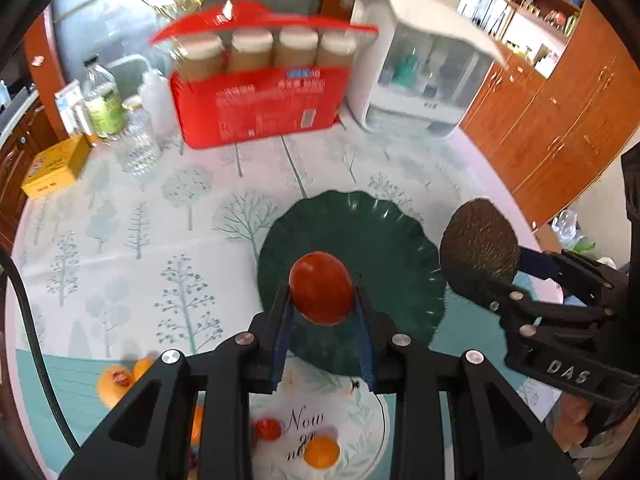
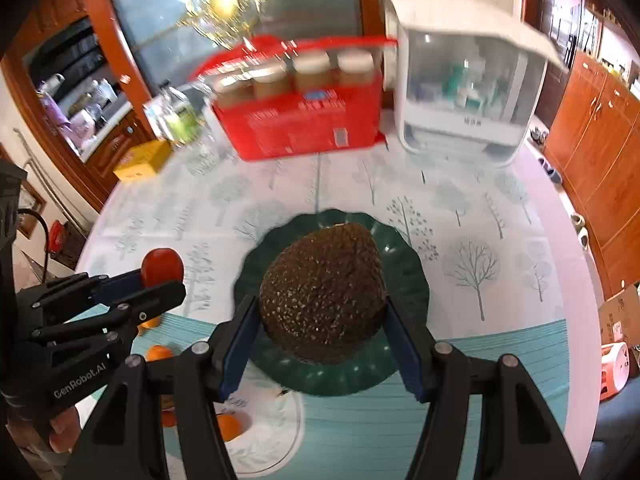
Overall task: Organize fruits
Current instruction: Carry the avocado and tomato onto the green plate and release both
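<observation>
My left gripper point(image 1: 322, 300) is shut on a red tomato point(image 1: 322, 294) and holds it above the near edge of a dark green scalloped plate point(image 1: 384, 248). My right gripper point(image 2: 320, 320) is shut on a brown bumpy avocado point(image 2: 324, 292) and holds it above the same plate point(image 2: 408, 276). In the left wrist view the avocado point(image 1: 480, 244) hangs just right of the plate. In the right wrist view the tomato point(image 2: 163, 266) is left of the plate. Small orange fruits point(image 1: 321, 452) and a small red one point(image 1: 268, 429) lie on the tablecloth near me.
A red box of jars point(image 1: 260, 108) and a white clear-fronted cabinet point(image 1: 420, 76) stand at the table's far side. Bottles point(image 1: 104, 104) and a yellow box point(image 1: 56, 166) stand at the far left. Wooden cupboards point(image 1: 560, 120) line the right.
</observation>
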`<act>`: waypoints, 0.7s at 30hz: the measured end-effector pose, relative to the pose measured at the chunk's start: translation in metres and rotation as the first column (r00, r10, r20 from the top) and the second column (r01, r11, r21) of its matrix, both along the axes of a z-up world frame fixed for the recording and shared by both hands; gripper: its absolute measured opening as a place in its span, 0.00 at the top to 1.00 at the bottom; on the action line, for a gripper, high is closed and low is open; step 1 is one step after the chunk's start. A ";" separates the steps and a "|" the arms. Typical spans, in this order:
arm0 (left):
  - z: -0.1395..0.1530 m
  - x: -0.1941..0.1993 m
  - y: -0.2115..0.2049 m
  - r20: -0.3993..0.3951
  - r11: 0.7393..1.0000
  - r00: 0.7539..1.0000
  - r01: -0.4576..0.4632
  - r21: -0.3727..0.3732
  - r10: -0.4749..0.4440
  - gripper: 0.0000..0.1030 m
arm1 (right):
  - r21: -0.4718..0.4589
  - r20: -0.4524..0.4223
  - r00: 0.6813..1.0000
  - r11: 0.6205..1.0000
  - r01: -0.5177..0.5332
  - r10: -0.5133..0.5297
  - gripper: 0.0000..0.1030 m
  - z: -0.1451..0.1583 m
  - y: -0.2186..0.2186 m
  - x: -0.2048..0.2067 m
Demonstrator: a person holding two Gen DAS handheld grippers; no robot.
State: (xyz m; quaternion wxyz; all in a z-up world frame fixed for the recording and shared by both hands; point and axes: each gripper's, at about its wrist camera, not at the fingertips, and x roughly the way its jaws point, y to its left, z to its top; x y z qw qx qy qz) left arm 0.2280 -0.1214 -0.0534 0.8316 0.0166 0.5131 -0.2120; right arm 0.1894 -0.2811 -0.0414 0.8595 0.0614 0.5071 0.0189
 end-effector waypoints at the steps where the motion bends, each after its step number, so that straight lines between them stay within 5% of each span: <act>1: -0.009 0.004 -0.003 -0.017 1.000 1.000 -0.002 0.010 0.002 0.73 | 0.005 -0.031 1.000 1.000 0.004 -0.004 0.39 -0.011 -0.004 0.005; 8: -0.088 0.026 -0.033 -0.170 0.997 0.985 0.018 0.079 -0.004 0.73 | -0.002 -0.247 0.969 1.000 0.005 -0.006 0.39 -0.105 -0.015 0.024; 16: -0.127 0.034 -0.051 -0.215 0.993 0.977 0.018 0.114 0.007 0.72 | -0.046 -0.249 0.966 0.996 -0.079 0.065 0.38 -0.114 -0.012 0.028; 19: -0.127 0.037 -0.052 -0.192 0.991 0.981 0.008 0.134 0.018 0.54 | -0.068 -0.238 0.966 0.991 -0.118 0.099 0.38 -0.115 -0.010 0.027; 21: -0.125 0.039 -0.050 -0.173 0.989 0.984 -0.008 0.145 0.033 0.27 | -0.081 -0.231 0.967 0.989 -0.128 0.106 0.38 -0.114 -0.009 0.026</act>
